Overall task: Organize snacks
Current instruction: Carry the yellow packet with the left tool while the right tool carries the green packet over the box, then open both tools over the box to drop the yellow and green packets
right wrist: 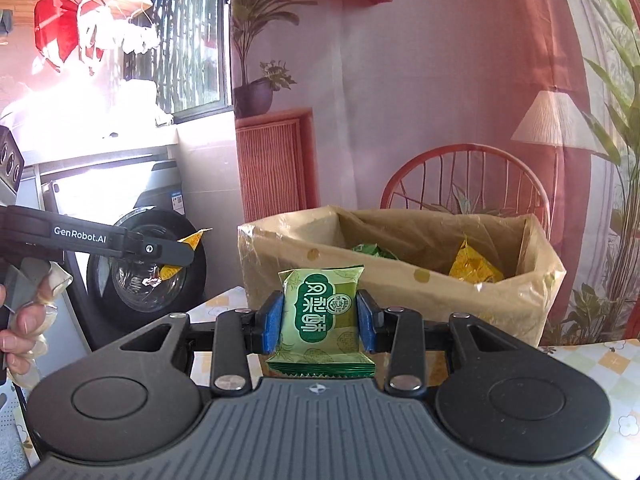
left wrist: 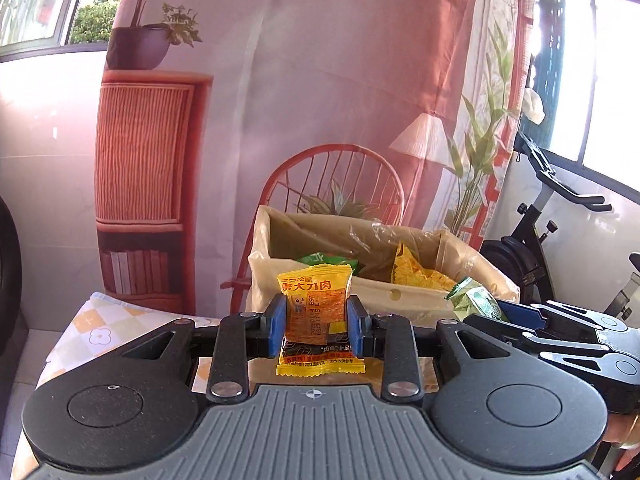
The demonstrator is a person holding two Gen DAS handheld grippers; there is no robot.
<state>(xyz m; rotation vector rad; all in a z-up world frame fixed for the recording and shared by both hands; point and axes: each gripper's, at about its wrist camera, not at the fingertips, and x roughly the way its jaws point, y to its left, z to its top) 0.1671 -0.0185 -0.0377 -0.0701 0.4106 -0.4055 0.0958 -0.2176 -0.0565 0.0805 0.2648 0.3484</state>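
holding in left gripper (left wrist: 316, 330): yellow snack packet (left wrist: 318, 320), upright, pinched at its middle between the two blue pads (left wrist: 276, 326), top and bottom edges sticking out above and below the jaws
left jaws: narrowed onto the packet, both pads pressing its sides
holding in right gripper (right wrist: 320, 326): green snack packet (right wrist: 320, 318), upright, caught between blue pads (right wrist: 271, 330), label turned sideways, crimped bottom edge hanging just below the jaws
right jaws: narrowed onto the packet, pads touching both its sides
seen from the other side: right gripper (left wrist: 560, 328) at the right edge of the left view with the green packet (left wrist: 474, 300) at its tip; left gripper (right wrist: 176, 254) at the left of the right view with the yellow packet (right wrist: 192, 242) poking out of it
box (left wrist: 380, 294): cardboard, open-topped, lined with clear plastic, just beyond both grippers; both held packets in front of its near wall, outside it
inside box: green bag (right wrist: 370, 250) toward the left, yellow bag (right wrist: 474, 268) toward the right
tablecloth (left wrist: 100, 328): checked yellow and white, with small flowers, under the box
hand (right wrist: 24, 324): gloved fingers wrapped on the left gripper's handle
backdrop (left wrist: 320, 100): printed cloth with a chair, lamp and plants, behind the box
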